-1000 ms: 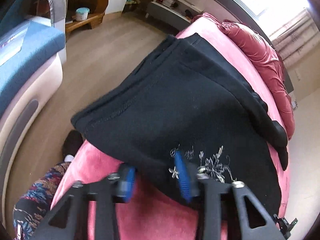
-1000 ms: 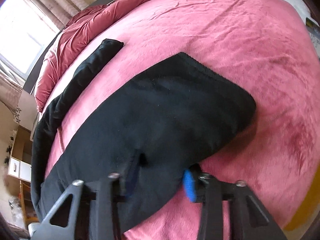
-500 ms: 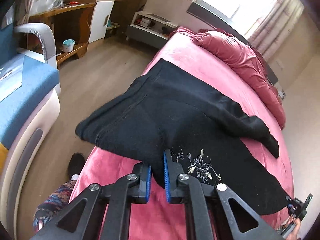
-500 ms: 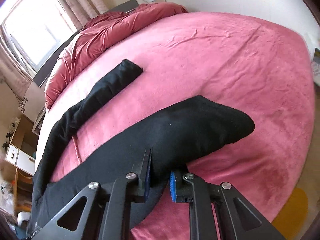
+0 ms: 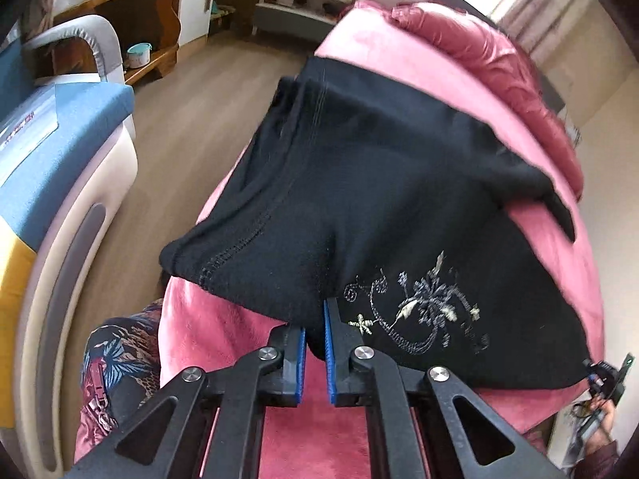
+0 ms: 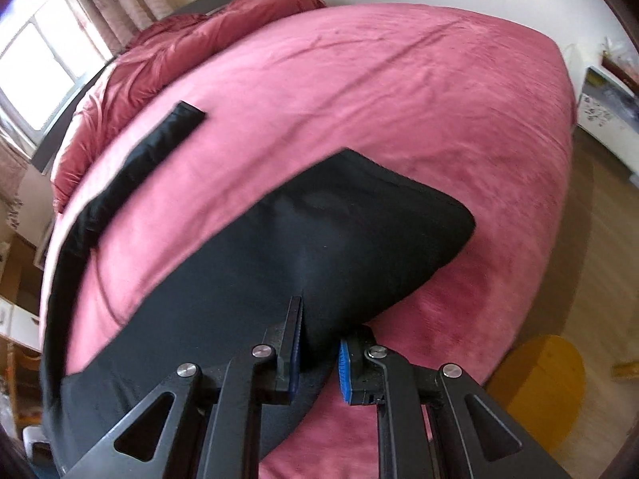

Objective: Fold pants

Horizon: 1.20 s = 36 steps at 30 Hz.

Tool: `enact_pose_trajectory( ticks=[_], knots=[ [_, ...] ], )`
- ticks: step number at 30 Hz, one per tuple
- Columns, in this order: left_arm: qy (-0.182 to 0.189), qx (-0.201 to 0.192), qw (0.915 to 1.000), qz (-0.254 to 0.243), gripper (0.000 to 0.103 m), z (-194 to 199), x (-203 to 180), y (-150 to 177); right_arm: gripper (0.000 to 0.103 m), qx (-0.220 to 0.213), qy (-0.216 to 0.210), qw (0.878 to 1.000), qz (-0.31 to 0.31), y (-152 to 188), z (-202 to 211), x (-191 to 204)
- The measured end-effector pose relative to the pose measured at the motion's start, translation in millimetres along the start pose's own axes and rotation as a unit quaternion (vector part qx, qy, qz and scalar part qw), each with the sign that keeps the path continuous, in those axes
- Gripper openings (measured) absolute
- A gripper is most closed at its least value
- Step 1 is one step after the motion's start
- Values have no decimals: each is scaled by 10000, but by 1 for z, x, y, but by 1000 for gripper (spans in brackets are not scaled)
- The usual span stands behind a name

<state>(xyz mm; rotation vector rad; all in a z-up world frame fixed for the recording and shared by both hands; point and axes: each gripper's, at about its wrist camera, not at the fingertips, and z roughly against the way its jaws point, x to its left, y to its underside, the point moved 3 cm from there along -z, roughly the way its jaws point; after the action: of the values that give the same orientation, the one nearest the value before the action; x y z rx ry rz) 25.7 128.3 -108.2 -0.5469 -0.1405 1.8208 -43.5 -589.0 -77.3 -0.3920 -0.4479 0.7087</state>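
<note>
Black pants with pale embroidery lie on a pink bed. My left gripper is shut on the near edge of the pants by the waist end and lifts the cloth. In the right wrist view the pants show one leg end near me and the other leg stretched toward the pillows. My right gripper is shut on the near leg's edge, the cloth bunched between the blue pads.
A bunched red quilt lies at the head of the bed. A blue and white sofa stands left across a wooden floor. A yellow stool stands by the bed's right corner. My patterned clothing is at lower left.
Both grippers were open over the pants' near edge, then closed on it. The cloth has since been lifted and pulled, and the views have tilted.
</note>
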Motion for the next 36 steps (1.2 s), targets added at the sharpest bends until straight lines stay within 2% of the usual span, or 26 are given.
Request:
enact_pose_trajectory(
  ticks=[1, 3, 5, 6, 7, 8, 10, 13, 15, 17, 20, 23, 27, 31, 32, 33, 36],
  knots=[
    [-54, 121, 9999, 25, 10, -5, 1, 0, 15, 60, 40, 10000, -43, 1, -4, -4],
    [-207, 270, 9994, 27, 23, -11, 2, -2, 15, 163, 144, 9998, 12, 4, -10, -3],
    [-357, 249, 9990, -80, 30, -8, 3, -5, 17, 224, 252, 9994, 76, 5, -13, 0],
    [-369, 245, 9990, -89, 31, -5, 4, -5, 20, 215, 232, 9995, 98, 4, -12, 1],
    [-370, 254, 9990, -78, 31, 0, 7, -6, 27, 214, 241, 9994, 106, 4, -10, 2],
    [-377, 257, 9989, -74, 31, 4, 10, -6, 39, 202, 300, 9992, 142, 3, -6, 2],
    [-433, 169, 9988, -157, 31, 17, 17, -7, 49, 57, 490, 9983, 305, 2, 4, 4],
    [-484, -151, 9985, -195, 31, 40, 28, -18, 50, -254, 686, 9950, 680, 1, 27, 19],
    [-399, -418, 9983, -105, 31, 55, 31, -36, 54, -437, 721, 9920, 940, 2, 40, 35],
    [-280, -630, 9976, 27, 32, 59, 31, -61, 59, -508, 422, 9898, 1262, 4, 48, 63],
    [-107, -696, 9974, 178, 33, 50, 24, -91, 61, -364, -73, 9839, 1747, 17, 48, 108],
    [103, -632, 9976, 253, 35, 32, 16, -117, 62, -66, -516, 9724, 2274, 41, 40, 158],
    [287, -478, 9976, 407, 36, 2, 2, -158, 63, 414, -1065, 9512, 2866, 77, 23, 218],
    [388, -258, 9961, 743, 37, -34, -4, -200, 64, 734, -1330, 9341, 3230, 111, 4, 264],
    [452, -195, 9955, 810, 41, -44, -5, -210, 64, 775, -1368, 9313, 3287, 118, 1, 271],
    [494, -99, 9948, 885, 47, -56, -5, -221, 64, 815, -1398, 9287, 3336, 120, -1, 276],
    [477, -35, 9930, 1079, 49, -80, -5, -245, 64, 891, -1432, 9269, 3352, 125, -10, 288]
  ],
)
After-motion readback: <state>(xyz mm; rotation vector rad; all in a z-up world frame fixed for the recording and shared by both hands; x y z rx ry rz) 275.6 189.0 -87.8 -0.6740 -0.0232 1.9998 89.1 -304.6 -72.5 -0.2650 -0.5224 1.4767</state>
